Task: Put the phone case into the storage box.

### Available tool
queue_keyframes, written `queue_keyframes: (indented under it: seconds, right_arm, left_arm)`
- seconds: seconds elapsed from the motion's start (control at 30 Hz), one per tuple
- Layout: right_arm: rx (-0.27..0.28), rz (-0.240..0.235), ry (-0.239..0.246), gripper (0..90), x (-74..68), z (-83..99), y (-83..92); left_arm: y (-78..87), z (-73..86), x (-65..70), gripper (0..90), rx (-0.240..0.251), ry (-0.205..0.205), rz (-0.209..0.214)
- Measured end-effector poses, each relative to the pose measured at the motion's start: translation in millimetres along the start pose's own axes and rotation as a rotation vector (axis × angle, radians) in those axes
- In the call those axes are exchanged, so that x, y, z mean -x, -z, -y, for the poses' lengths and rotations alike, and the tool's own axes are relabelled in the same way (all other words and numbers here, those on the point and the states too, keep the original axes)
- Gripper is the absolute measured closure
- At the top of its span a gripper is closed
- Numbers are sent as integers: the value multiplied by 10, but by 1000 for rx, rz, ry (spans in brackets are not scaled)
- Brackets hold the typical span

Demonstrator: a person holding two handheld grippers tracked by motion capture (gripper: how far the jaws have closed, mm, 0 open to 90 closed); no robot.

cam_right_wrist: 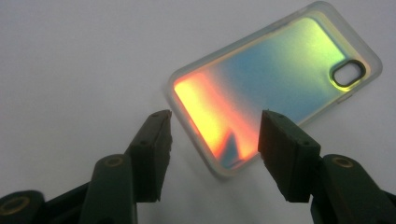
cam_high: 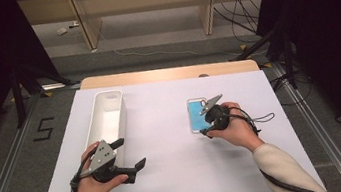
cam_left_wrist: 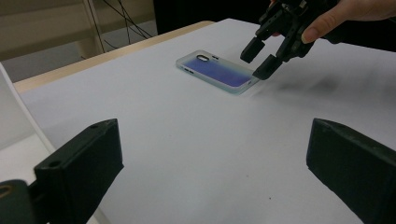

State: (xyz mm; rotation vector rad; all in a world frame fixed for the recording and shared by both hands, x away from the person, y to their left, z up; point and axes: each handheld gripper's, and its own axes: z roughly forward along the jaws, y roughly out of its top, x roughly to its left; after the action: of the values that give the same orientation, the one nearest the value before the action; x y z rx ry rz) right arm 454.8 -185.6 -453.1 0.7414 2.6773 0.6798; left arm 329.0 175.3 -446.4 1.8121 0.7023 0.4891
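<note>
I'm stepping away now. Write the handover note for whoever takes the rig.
Right claw: open, poised at the near end of the phone case, not gripping it.
Left claw: open, holds nothing, beside the white bin.
Phone case: flat on the white table cover, right of centre.
Done: nothing lifted yet.
Left: probably close on the case, lift it; the bin looks like the likely drop spot.

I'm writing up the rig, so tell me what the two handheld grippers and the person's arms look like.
Both the left gripper and the right gripper are black, each with two blocky jaws, a grey three-cornered plate on top and a thin black cable trailing off. The right arm wears a cream sleeve; no sleeve shows on the left forearm.
</note>
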Motion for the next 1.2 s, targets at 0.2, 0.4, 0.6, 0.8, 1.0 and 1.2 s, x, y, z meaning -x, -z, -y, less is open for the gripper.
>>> queue_keyframes:
  seconds: [0.2, 0.4, 0.6, 0.8, 1.0, 1.2]
  right_arm:
    - [-80, -20, 62, 409, -24, -39, -37]
    - [-152, -17, 141, 403, -36, -100, -57]
    - [-202, 16, 210, 411, -51, -164, -105]
    - [-227, 42, 252, 416, -55, -240, -133]
    - [-280, 62, 312, 428, -23, -273, -192]
    - [-291, 67, 341, 432, 2, -306, -215]
  left_arm:
    - [1, 0, -2, 30, 0, -1, -1]
    - [0, 1, 0, 31, -1, 1, -1]
    - [0, 1, 0, 31, -1, 1, -1]
    - [5, 1, -2, 32, -3, -1, -5]
    - [5, 0, -1, 32, -2, -1, -5]
    - [-1, 2, 0, 32, 1, 3, 1]
